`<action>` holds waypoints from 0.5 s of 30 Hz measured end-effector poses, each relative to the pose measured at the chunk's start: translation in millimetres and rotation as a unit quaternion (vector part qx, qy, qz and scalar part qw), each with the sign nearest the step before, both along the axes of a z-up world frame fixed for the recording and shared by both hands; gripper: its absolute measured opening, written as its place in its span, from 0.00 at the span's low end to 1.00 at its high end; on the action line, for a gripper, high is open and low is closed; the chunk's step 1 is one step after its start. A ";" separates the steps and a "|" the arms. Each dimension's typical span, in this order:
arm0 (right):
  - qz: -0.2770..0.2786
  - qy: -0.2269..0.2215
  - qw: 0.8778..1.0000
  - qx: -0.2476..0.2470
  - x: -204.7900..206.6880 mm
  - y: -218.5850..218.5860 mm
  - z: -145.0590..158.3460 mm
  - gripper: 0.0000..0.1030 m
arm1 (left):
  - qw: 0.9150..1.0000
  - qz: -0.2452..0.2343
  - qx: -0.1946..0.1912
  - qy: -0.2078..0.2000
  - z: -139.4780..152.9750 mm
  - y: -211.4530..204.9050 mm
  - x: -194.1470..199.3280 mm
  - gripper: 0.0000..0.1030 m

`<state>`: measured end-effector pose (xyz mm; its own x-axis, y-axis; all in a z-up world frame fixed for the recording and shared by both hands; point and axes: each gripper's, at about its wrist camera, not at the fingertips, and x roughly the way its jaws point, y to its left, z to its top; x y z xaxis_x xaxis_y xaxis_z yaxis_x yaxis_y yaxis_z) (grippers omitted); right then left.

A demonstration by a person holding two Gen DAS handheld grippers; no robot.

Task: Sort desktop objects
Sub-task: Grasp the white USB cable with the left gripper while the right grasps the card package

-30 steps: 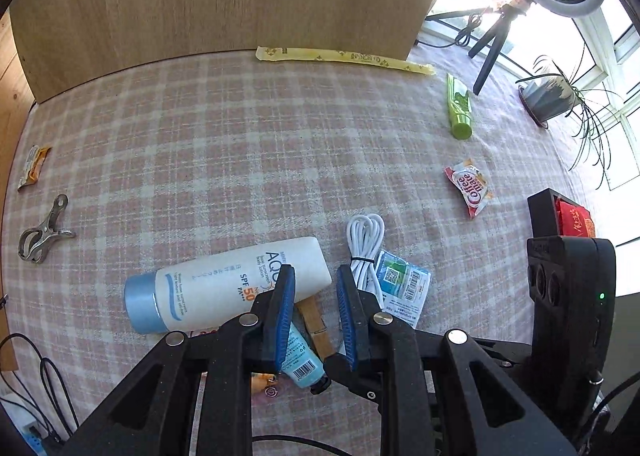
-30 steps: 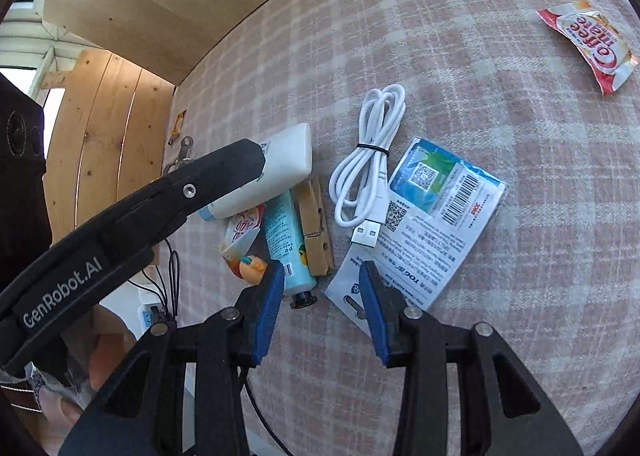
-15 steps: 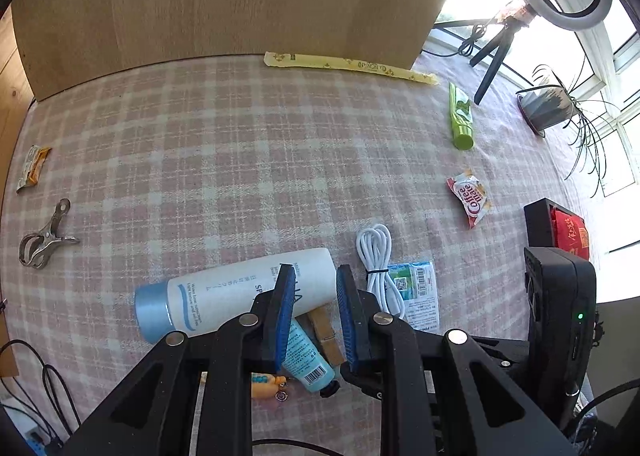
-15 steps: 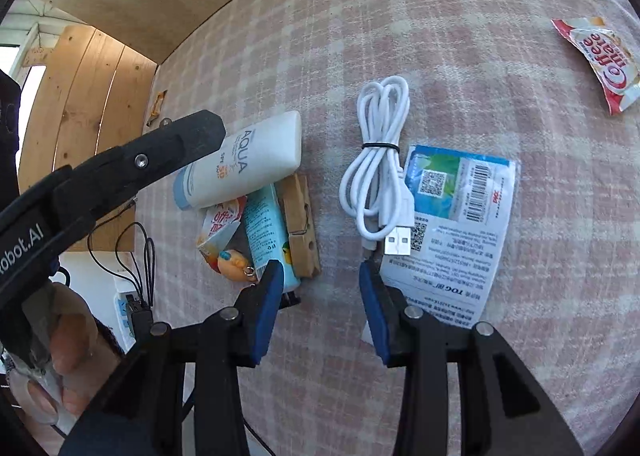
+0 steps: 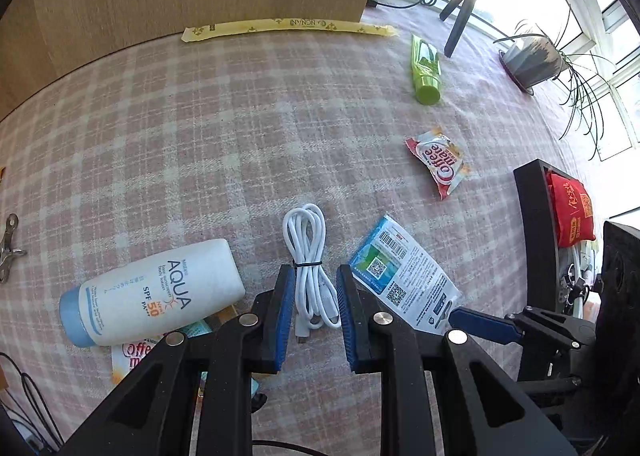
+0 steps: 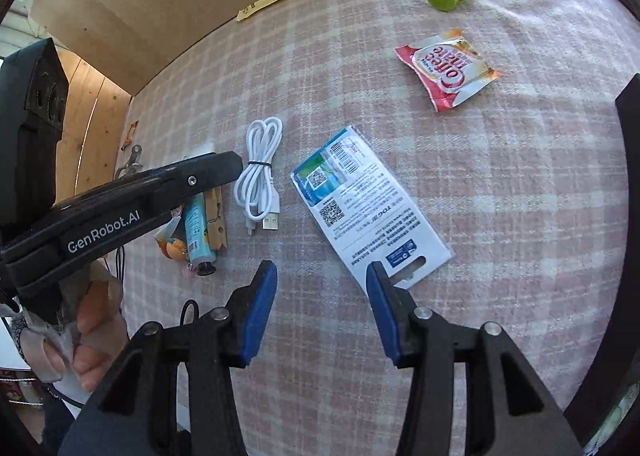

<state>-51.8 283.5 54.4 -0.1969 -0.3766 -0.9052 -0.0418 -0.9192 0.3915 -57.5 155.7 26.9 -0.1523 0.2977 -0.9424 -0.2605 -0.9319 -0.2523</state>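
Note:
A coiled white USB cable [image 5: 308, 256] lies on the checked cloth; it also shows in the right wrist view [image 6: 260, 172]. My left gripper [image 5: 314, 288] is open, its blue pads on either side of the cable's near end, above it. A white-and-blue card packet [image 5: 404, 280] lies right of the cable, also in the right wrist view [image 6: 368, 208]. My right gripper [image 6: 320, 276] is open and empty, its right pad at the packet's near corner. A white AQUA sunscreen bottle [image 5: 152, 296] lies left of the cable.
A black box [image 5: 540, 224] with a red pouch [image 5: 572, 208] stands at the right. A coffee sachet [image 5: 440, 160], a green tube [image 5: 426, 68] and a yellow strip [image 5: 288, 26] lie further back. A small tube [image 6: 198, 224], wooden peg [image 6: 216, 220] and sachet lie under the bottle. A metal clip [image 5: 8, 252] lies far left.
My left gripper has moved right, from over the sunscreen bottle to over the white cable, and opened wider. My right gripper has moved right and opened wider, toward the packet's near corner.

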 end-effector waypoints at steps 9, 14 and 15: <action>0.045 0.026 0.995 0.084 -24.2 3.8 -5.3 0.59 | 0.999 -0.010 -0.043 0.007 -7.9 15.8 0.4 0.25; 0.084 0.023 0.989 0.118 -60.1 -60.9 -26.8 0.62 | 0.998 0.000 -0.055 -0.002 -15.4 16.4 -5.2 0.26; 0.091 0.022 0.988 0.121 -74.9 -88.1 -32.6 0.62 | 0.998 -0.001 -0.056 -0.004 -16.8 16.2 -5.3 0.26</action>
<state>-126.7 195.4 21.7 -0.1872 -0.1825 -0.9652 0.1448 -0.9770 0.1566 -62.8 171.9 10.1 -0.1450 0.1915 -0.9707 -0.2600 -0.9540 -0.1494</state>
